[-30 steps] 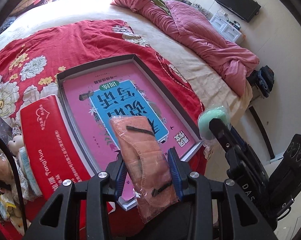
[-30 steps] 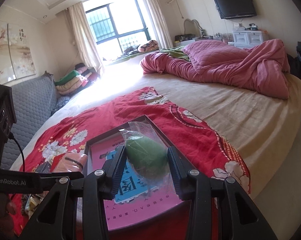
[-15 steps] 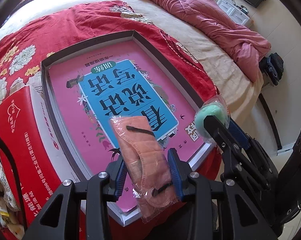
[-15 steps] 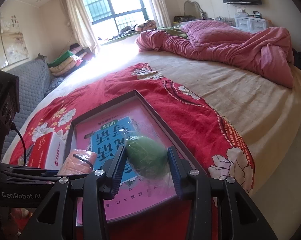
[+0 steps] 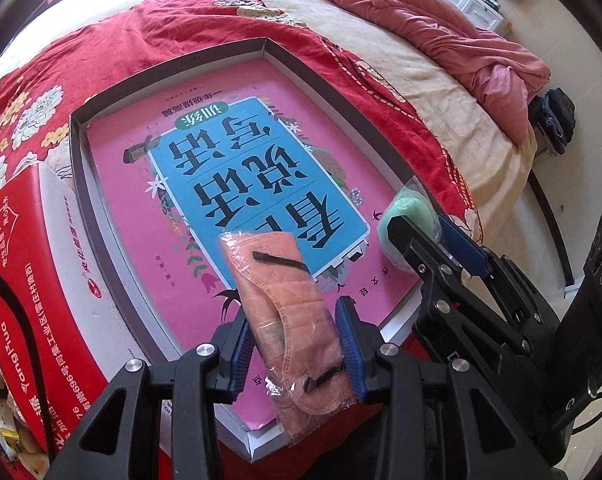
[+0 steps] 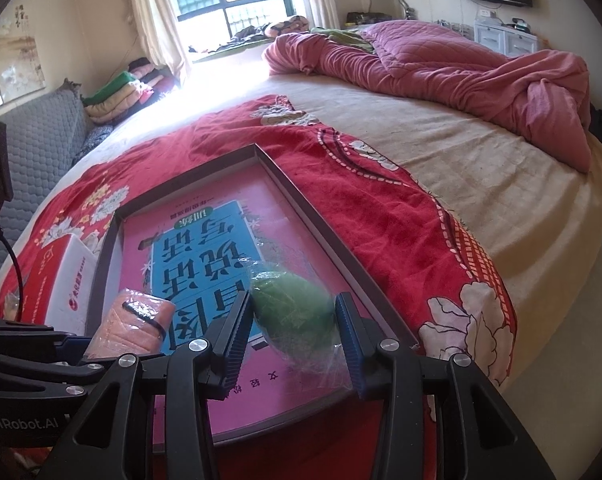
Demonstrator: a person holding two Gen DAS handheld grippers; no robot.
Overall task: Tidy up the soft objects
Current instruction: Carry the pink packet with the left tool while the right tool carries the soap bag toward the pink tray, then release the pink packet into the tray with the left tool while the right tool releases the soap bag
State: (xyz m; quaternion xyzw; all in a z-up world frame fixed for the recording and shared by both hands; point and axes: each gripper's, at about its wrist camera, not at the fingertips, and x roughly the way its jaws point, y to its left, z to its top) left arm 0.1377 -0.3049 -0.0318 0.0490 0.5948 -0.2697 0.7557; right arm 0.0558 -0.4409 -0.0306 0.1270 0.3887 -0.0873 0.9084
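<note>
My left gripper (image 5: pixel 295 334) is shut on an orange face mask in a clear wrapper (image 5: pixel 285 312), held over the near edge of a shallow grey tray (image 5: pixel 81 168) with a pink and blue printed base. My right gripper (image 6: pixel 295 330) is shut on a green sponge in a clear bag (image 6: pixel 293 314), held over the tray's near right part (image 6: pixel 321 220). The sponge (image 5: pixel 407 220) and right gripper also show at the right of the left wrist view. The mask (image 6: pixel 135 326) shows at the lower left of the right wrist view.
The tray lies on a red floral blanket (image 6: pixel 381 216) on a large bed. A red and white carton (image 5: pixel 33 260) stands left of the tray, with small packets (image 5: pixel 5 412) beside it. A pink quilt (image 6: pixel 461 76) is bunched at the far side. The bed edge is to the right.
Both grippers have moved forward and down toward the tray, still holding the mask and the sponge. The tray now fills more of both views.
</note>
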